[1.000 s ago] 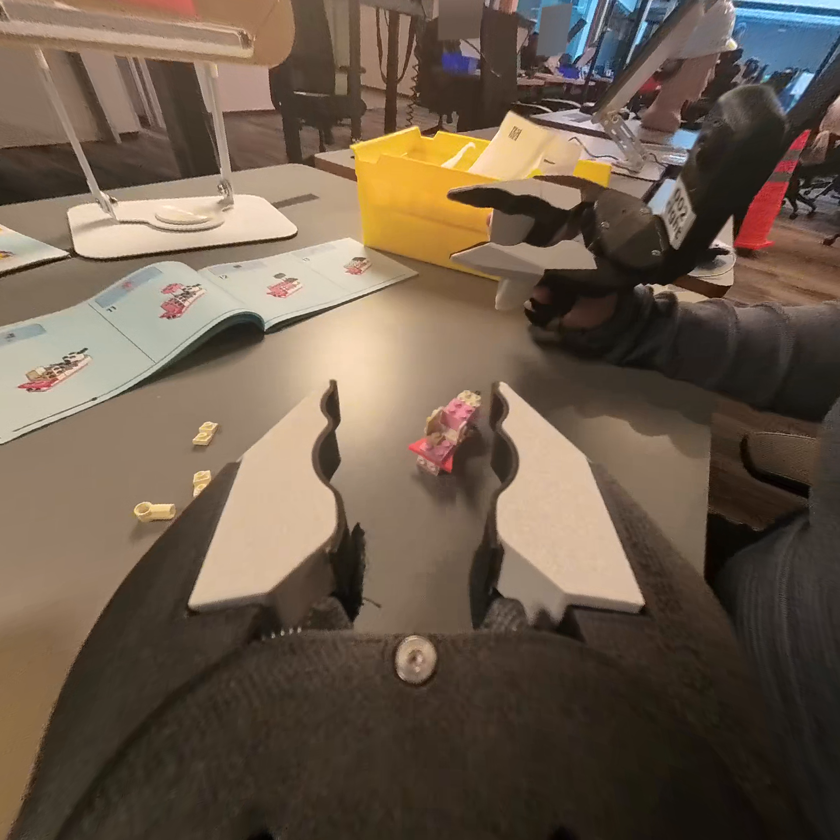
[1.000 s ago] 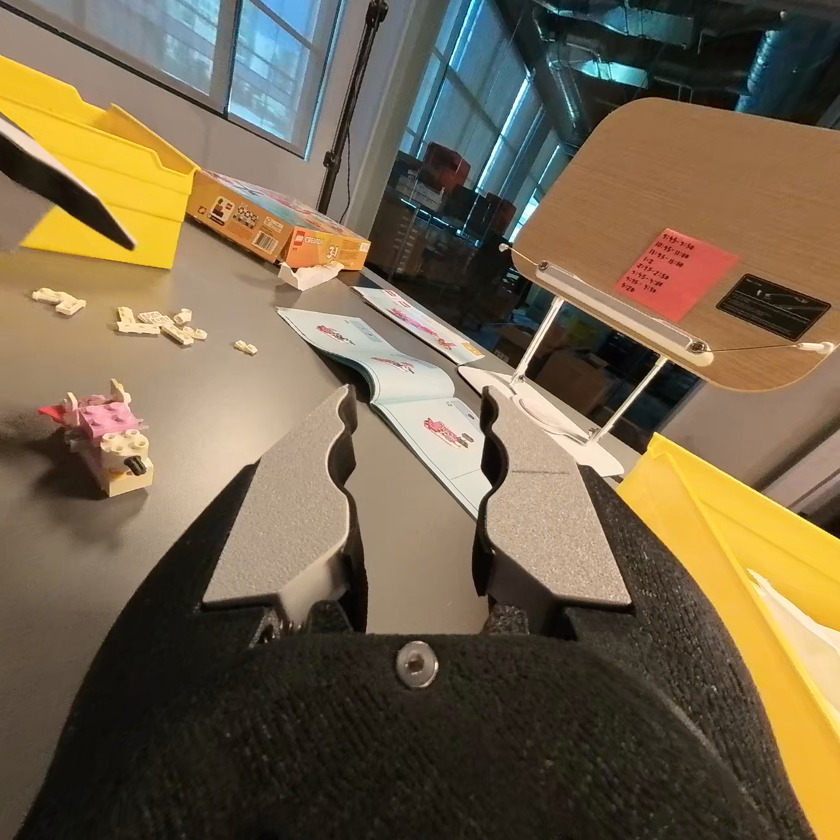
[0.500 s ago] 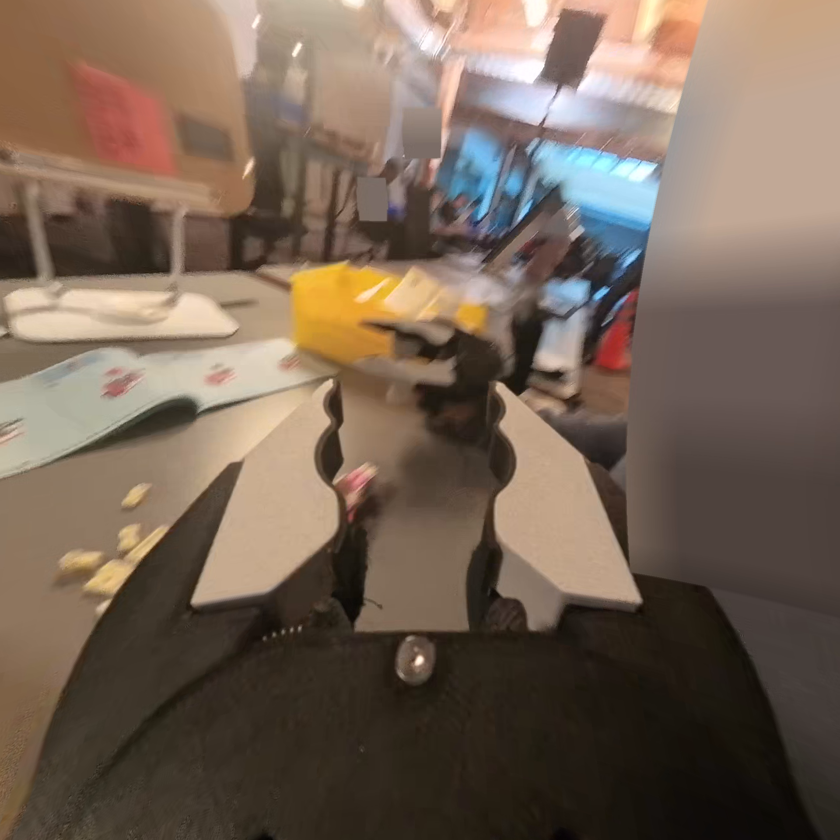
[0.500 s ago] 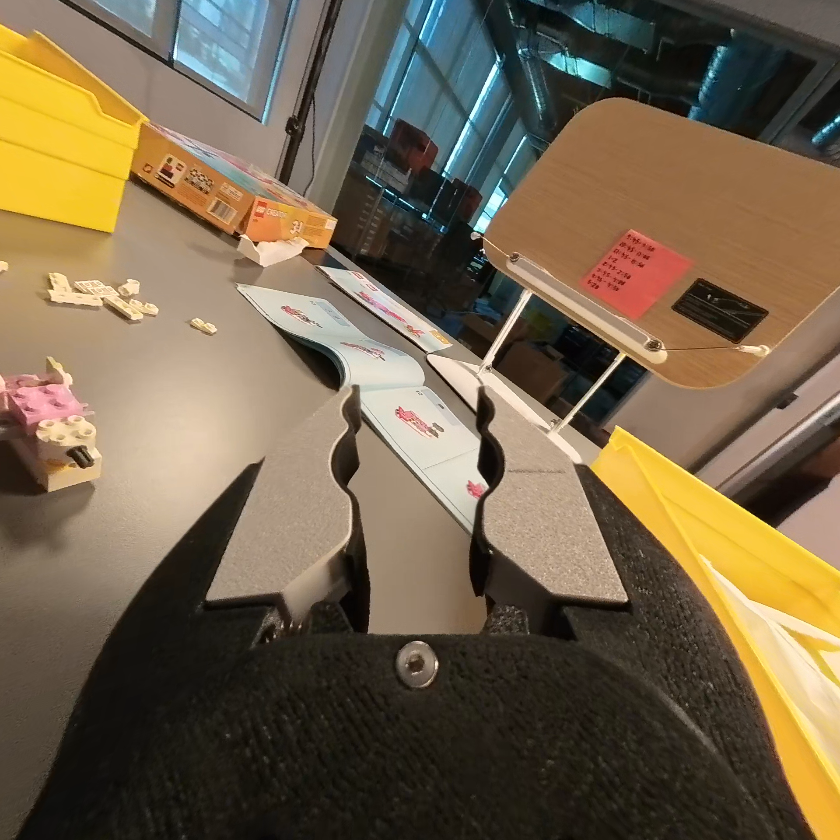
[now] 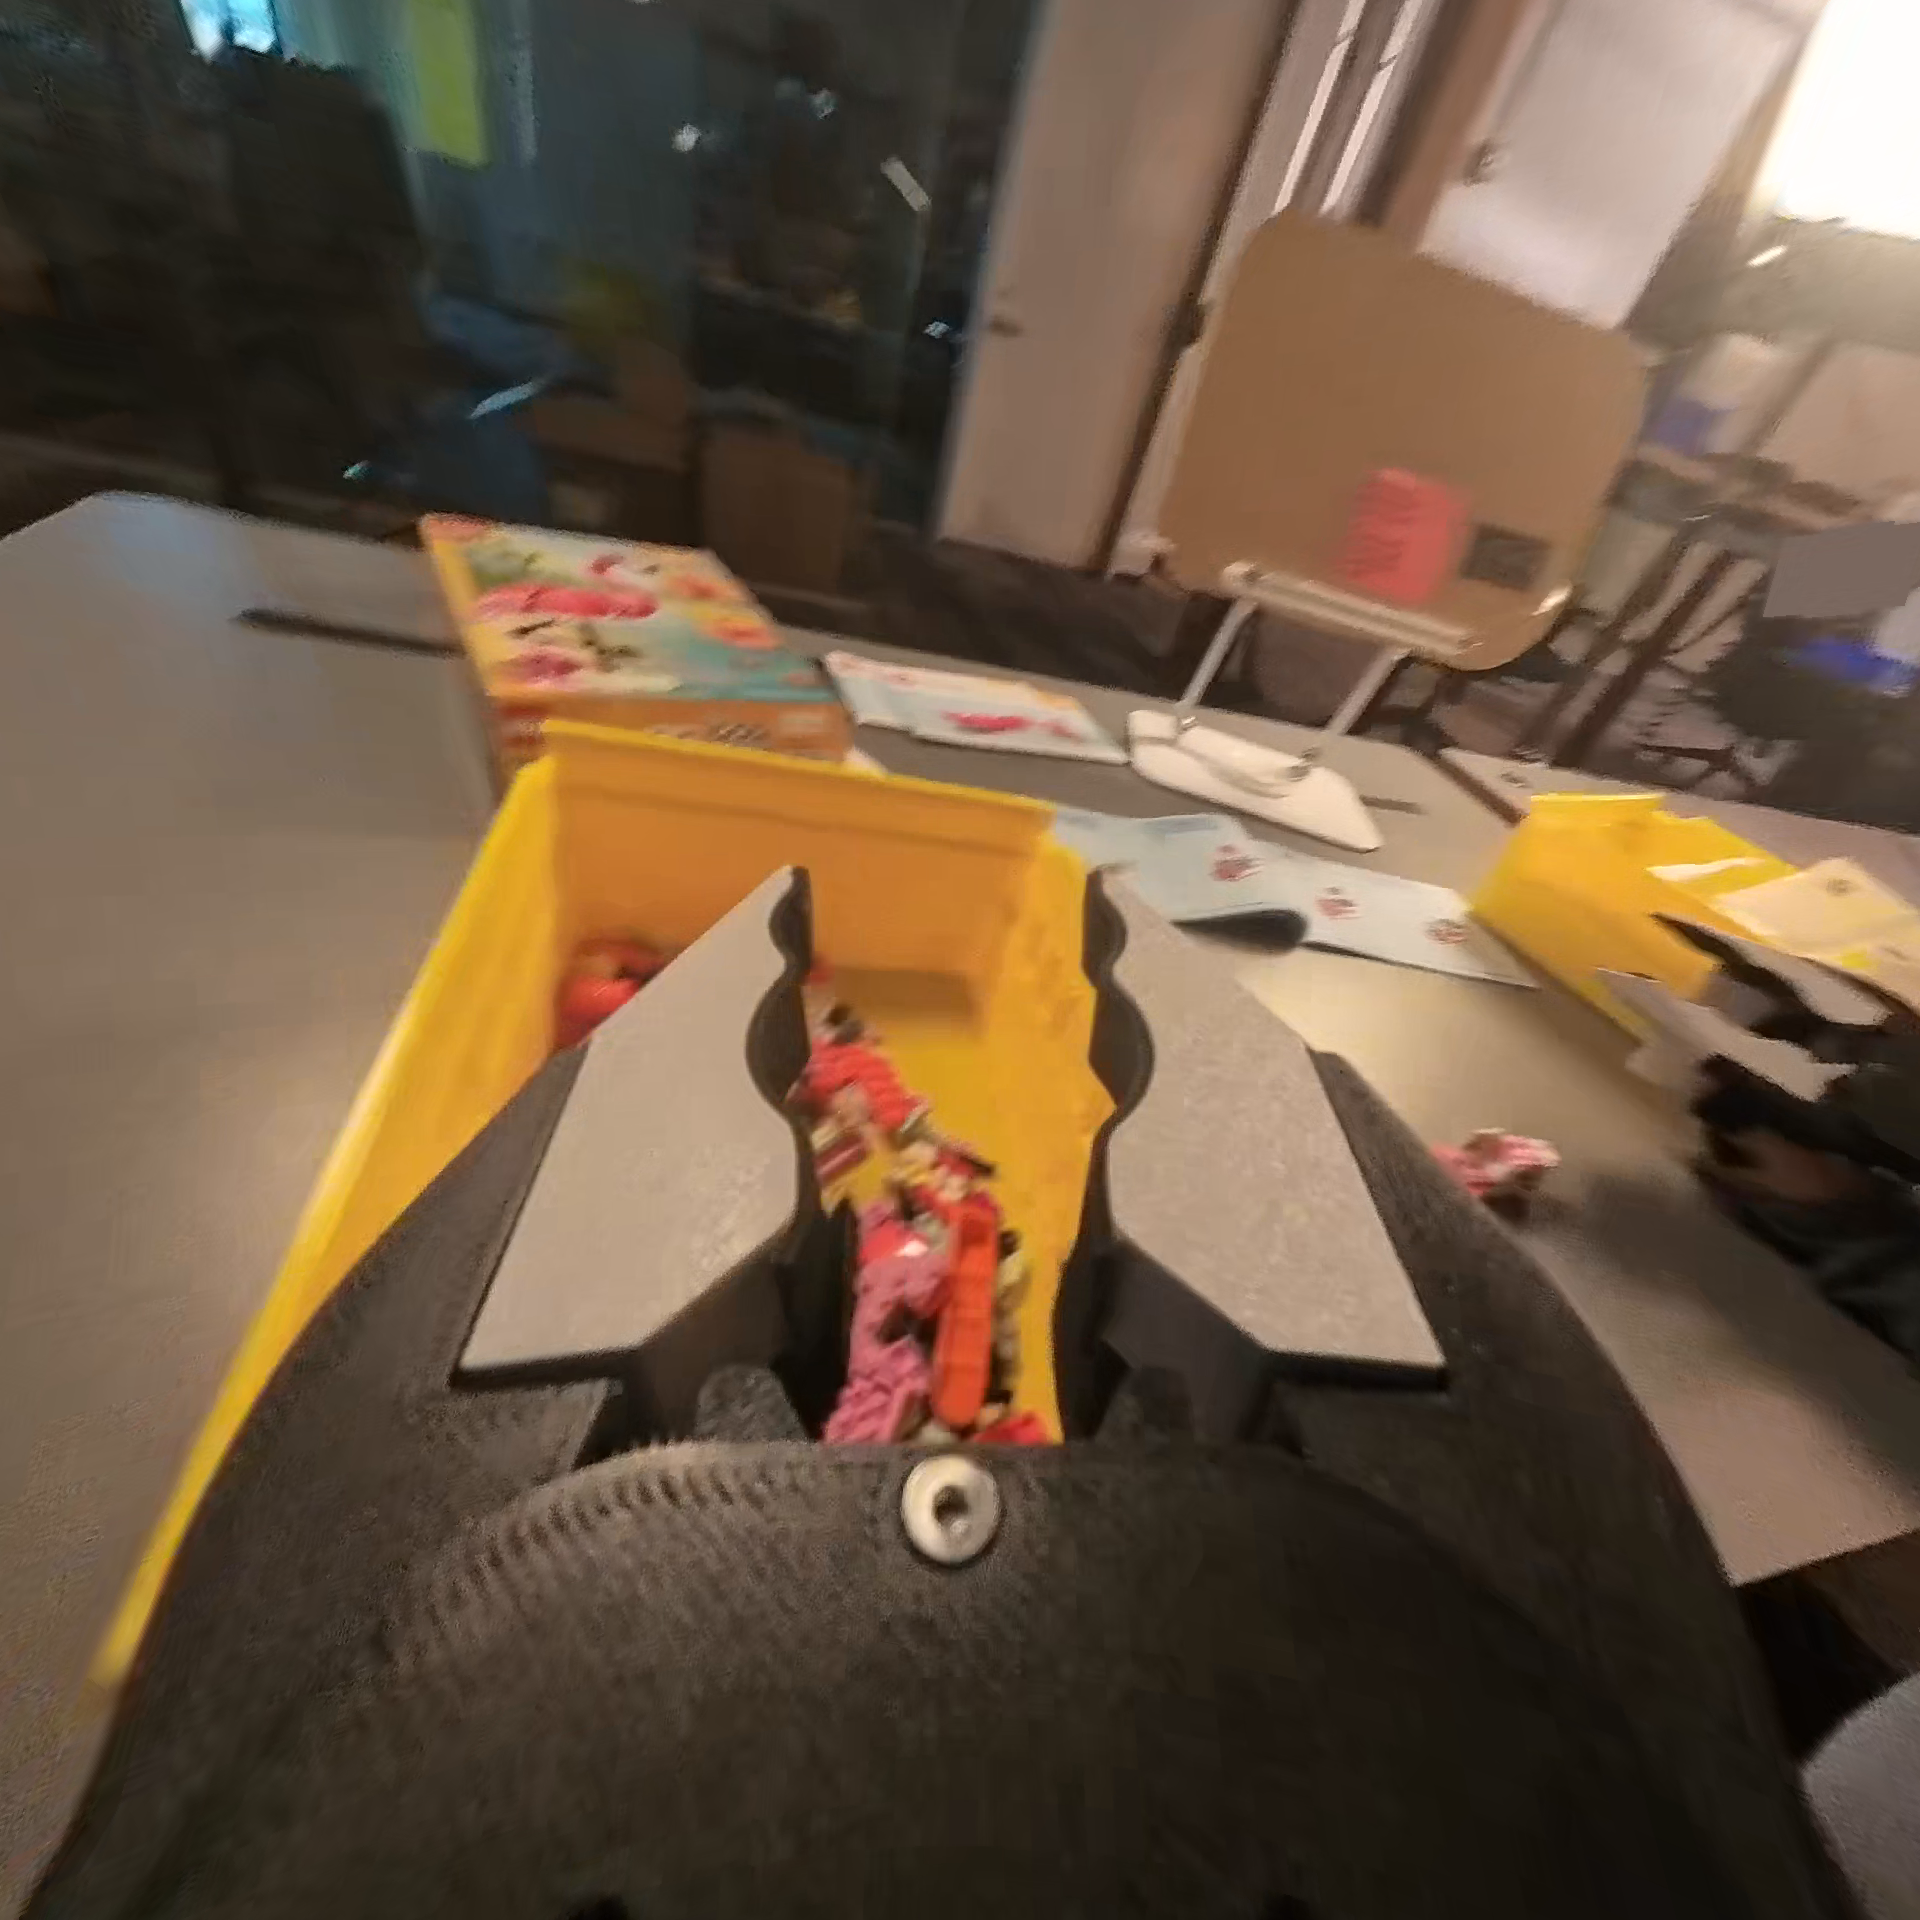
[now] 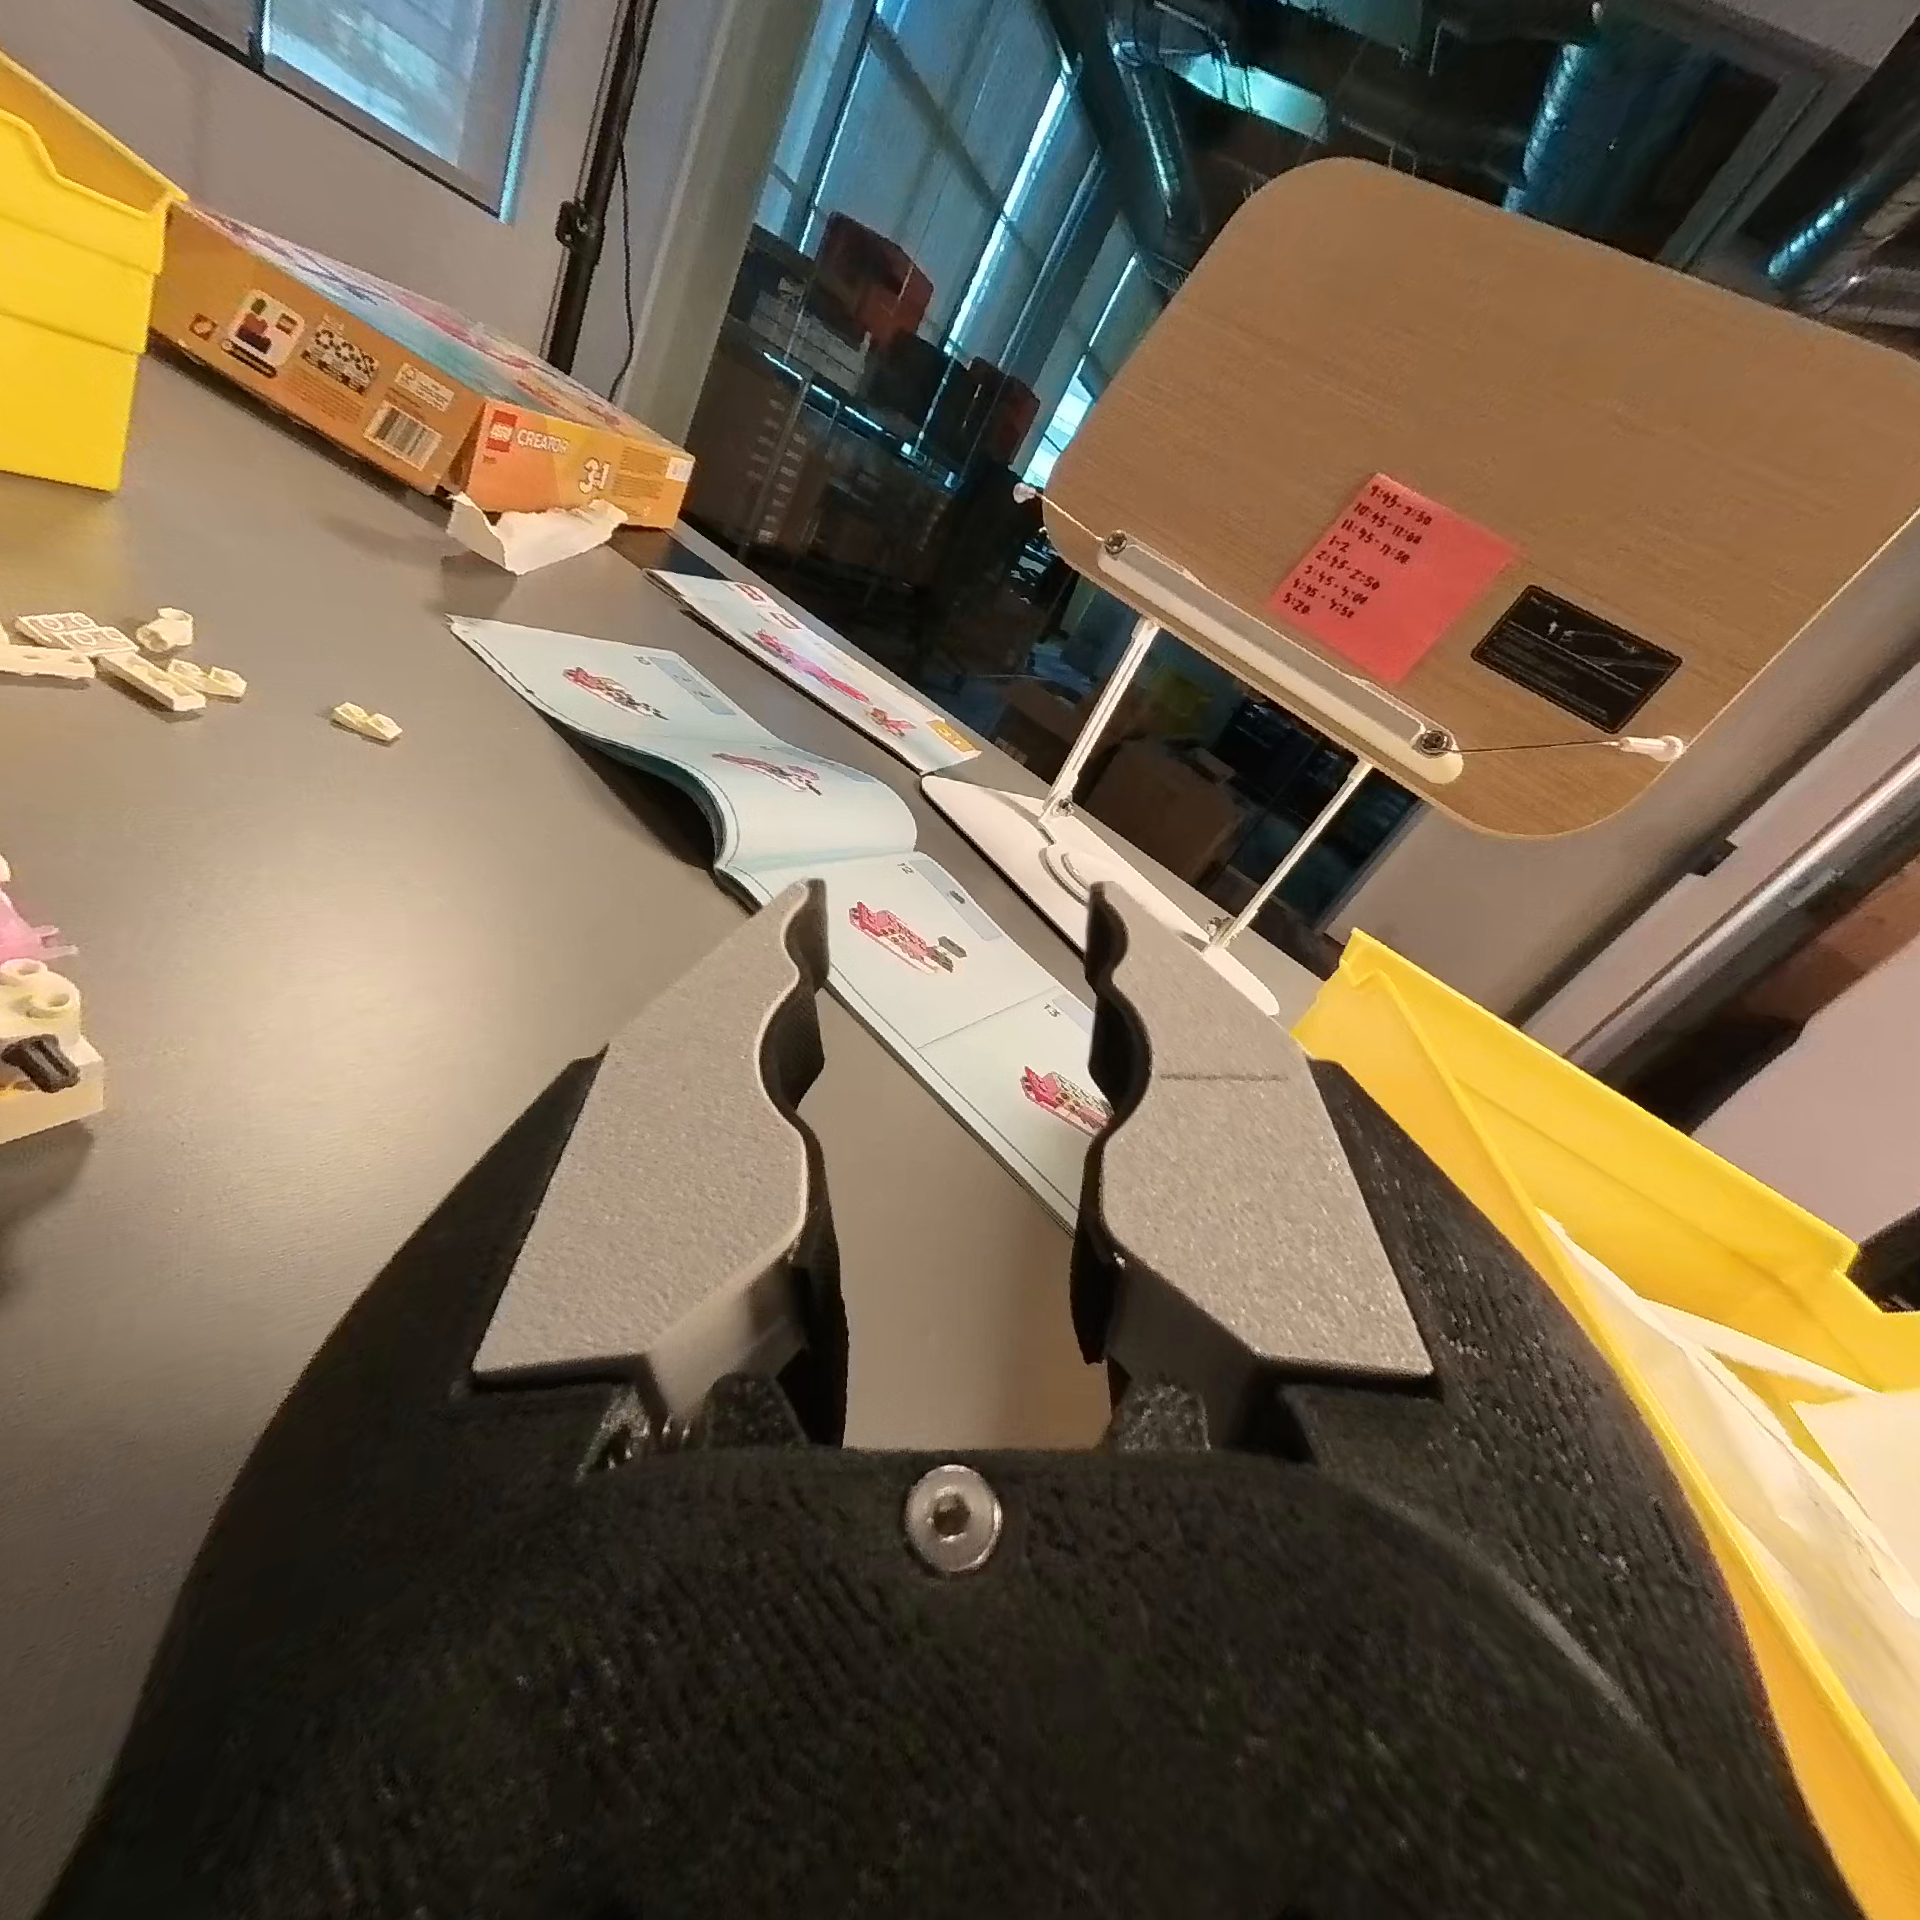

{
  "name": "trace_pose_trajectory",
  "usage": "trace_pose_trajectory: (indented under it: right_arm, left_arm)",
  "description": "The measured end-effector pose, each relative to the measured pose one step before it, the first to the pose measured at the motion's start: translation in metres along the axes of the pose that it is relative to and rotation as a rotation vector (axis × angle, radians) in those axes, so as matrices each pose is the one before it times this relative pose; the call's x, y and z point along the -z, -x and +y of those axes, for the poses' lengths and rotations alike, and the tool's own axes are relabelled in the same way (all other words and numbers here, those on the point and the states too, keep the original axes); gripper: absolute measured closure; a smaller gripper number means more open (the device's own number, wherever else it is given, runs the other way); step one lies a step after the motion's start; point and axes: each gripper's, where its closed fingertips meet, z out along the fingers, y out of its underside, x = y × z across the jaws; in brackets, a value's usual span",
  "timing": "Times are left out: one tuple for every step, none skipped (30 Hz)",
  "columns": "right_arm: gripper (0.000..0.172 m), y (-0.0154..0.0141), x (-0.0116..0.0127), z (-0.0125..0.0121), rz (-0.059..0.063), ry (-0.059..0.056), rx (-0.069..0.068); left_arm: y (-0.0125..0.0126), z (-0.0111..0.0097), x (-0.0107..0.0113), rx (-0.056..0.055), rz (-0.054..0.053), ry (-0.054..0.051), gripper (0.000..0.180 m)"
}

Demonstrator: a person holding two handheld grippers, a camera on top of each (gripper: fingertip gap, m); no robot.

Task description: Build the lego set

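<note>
The left gripper (image 5: 945, 904) hangs over a yellow bin (image 5: 790, 831) at the near edge of the bench (image 5: 208, 779), its fingers (image 5: 665, 1122) spread apart with nothing between them. Below the gap lies a blurred heap of red and pink bricks (image 5: 914, 1226) on the bin floor; a red piece (image 5: 603, 977) sits by the bin's left wall. Behind the bin is an orange box (image 5: 623, 644), and to the right an open booklet (image 5: 1320, 904), a white stand base (image 5: 1247, 779) carrying a wooden board (image 5: 1403, 416), and a second yellow bin (image 5: 1579, 894) with papers in it. A small pink model (image 5: 1496, 1158) rests on the bench, well to the right of the left gripper and just in front of the right gripper (image 5: 1714, 997).

In the right wrist view the right gripper (image 6: 951, 914) is low over the bench, fingers (image 6: 675, 1143) open and bare, pointing at the booklet (image 6: 831, 831). The pink model (image 6: 31, 1018) is at the left edge, apart from the fingers. Pale loose bricks (image 6: 135, 665) are scattered farther left, with one (image 6: 366, 720) nearer the booklet. The second bin (image 6: 1558, 1143) is just right of the gripper, the board (image 6: 1455, 468) and a pink note (image 6: 1387, 577) beyond
</note>
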Motion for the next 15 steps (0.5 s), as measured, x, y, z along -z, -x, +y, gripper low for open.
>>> trace_pose_trajectory:
  right_arm:
    - [0.124, -0.0003, -0.00015, 0.00027, 0.0027, 0.0017, 0.0014]
    - [0.124, -0.0002, -0.00024, 0.00038, 0.0024, 0.0019, 0.0016]
    - [0.124, -0.00037, -0.00018, 0.00042, 0.0031, 0.0028, 0.0018]
    - [0.124, -0.00037, -0.00035, 0.00054, 0.0034, 0.0031, 0.0023]
    - [0.125, -0.00018, -0.00028, 0.00056, 0.0023, 0.0027, 0.0025]
    - [0.125, 0.00011, -0.00038, 0.00047, 0.0002, 0.0027, 0.002]
    - [0.126, 0.00041, -0.00027, 0.00034, -0.0016, 0.0026, 0.0018]
    - [0.128, 0.00028, -0.0002, 0.00028, -0.0009, 0.0022, 0.0018]
    - [0.129, 0.00006, -0.0003, 0.00027, 0.001, 0.0022, 0.0015]
    - [0.13, -0.00019, -0.00026, 0.00024, 0.0022, 0.0016, 0.0011]
    - [0.13, -0.00039, -0.00041, 0.00022, 0.0033, 0.0012, 0.0008]
    - [0.13, -0.00042, -0.00031, 0.00022, 0.0035, 0.0011, 0.0007]
    - [0.13, -0.00043, -0.00046, 0.0002, 0.0031, 0.0006, 0.0007]
    - [0.131, -0.00032, -0.00029, -0.00001, 0.0024, 0.0001, 0.0006]
    - [0.131, -0.0001, -0.0002, 0.00005, 0.0019, -0.0004, 0.0008]
  left_arm:
    - [0.01201, 0.00614, -0.00008, 0.0023, -0.029, 0.0381, 0.13]
    - [0.00939, 0.00712, -0.00141, 0.0004, -0.0185, 0.0475, 0.131]
    - [0.00784, 0.00695, -0.0025, -0.0019, -0.0144, 0.0474, 0.131]
    - [0.0052, 0.00604, -0.00317, -0.005, -0.005, 0.0418, 0.132]
    - [0.00224, 0.00593, -0.00376, -0.0068, 0.0098, 0.0449, 0.134]
    - [-0.00001, 0.00649, -0.00421, -0.0092, 0.0201, 0.0518, 0.136]
    - [0.00015, 0.00596, -0.00459, -0.0105, 0.0144, 0.0512, 0.136]
    - [0.0014, 0.00414, -0.00446, -0.013, 0.0016, 0.0373, 0.136]
    - [0.00146, 0.00266, -0.00401, -0.0155, -0.0019, 0.0283, 0.137]
    - [0.00107, 0.00192, -0.0038, -0.0139, -0.001, 0.0259, 0.138]
    - [0.00132, 0.00168, -0.00346, -0.011, -0.0026, 0.0273, 0.137]
    - [0.00184, 0.00186, -0.00282, -0.0131, -0.0063, 0.0306, 0.137]
    - [0.00256, 0.0017, -0.00226, -0.0141, -0.0094, 0.0303, 0.137]
    - [0.00265, 0.00107, -0.00163, -0.0127, -0.0087, 0.0262, 0.138]
    - [0.00237, 0.00082, -0.00112, -0.0105, -0.0059, 0.0223, 0.14]
